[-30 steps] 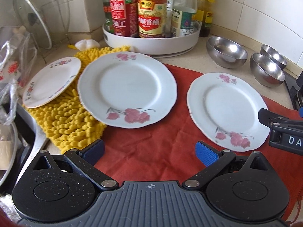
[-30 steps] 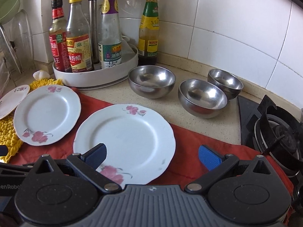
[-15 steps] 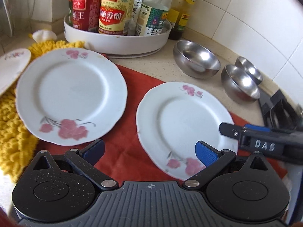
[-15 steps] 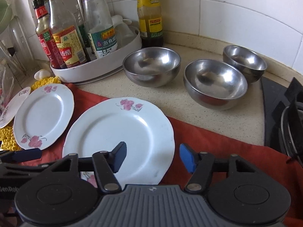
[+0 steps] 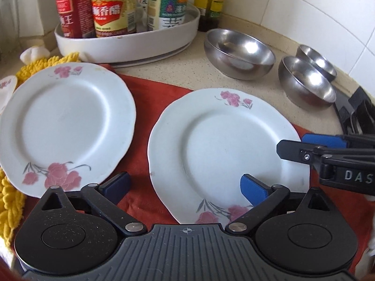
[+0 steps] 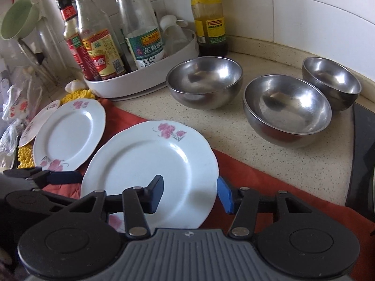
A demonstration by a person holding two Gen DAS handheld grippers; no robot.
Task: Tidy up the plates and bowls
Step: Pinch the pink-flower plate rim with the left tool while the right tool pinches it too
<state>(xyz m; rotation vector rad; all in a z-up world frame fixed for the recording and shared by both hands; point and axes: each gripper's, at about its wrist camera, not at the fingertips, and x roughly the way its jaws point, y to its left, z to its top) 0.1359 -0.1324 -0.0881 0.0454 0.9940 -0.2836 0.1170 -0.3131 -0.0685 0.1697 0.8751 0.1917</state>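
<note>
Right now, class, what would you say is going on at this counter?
A person holds a gripper in each hand over the nearer flowered plate on the red cloth. The right gripper has just been closing; its jaws straddle the plate's rim without gripping. The left gripper is open. Three steel bowls wait untouched.

The two floral plates (image 5: 225,149) (image 5: 65,119) look like glazed ceramic, white, smooth and softly glossy. Three bowls (image 6: 206,82) (image 6: 287,110) (image 6: 331,82) are bare polished metal that mirrors the light, with faint scuffs inside. Under the plates lies a red cloth (image 5: 145,107), matt and woven; beside it a yellow mat (image 5: 9,199) of nubby, looped chenille. The desk (image 6: 234,128) is speckled beige stone, smooth with a dull sheen. The white caddy tray (image 5: 131,44) is smooth plastic, holding clear glass bottles (image 6: 98,44) with glossy paper labels. Wall tiles (image 6: 293,11) are shiny glazed white.
</note>
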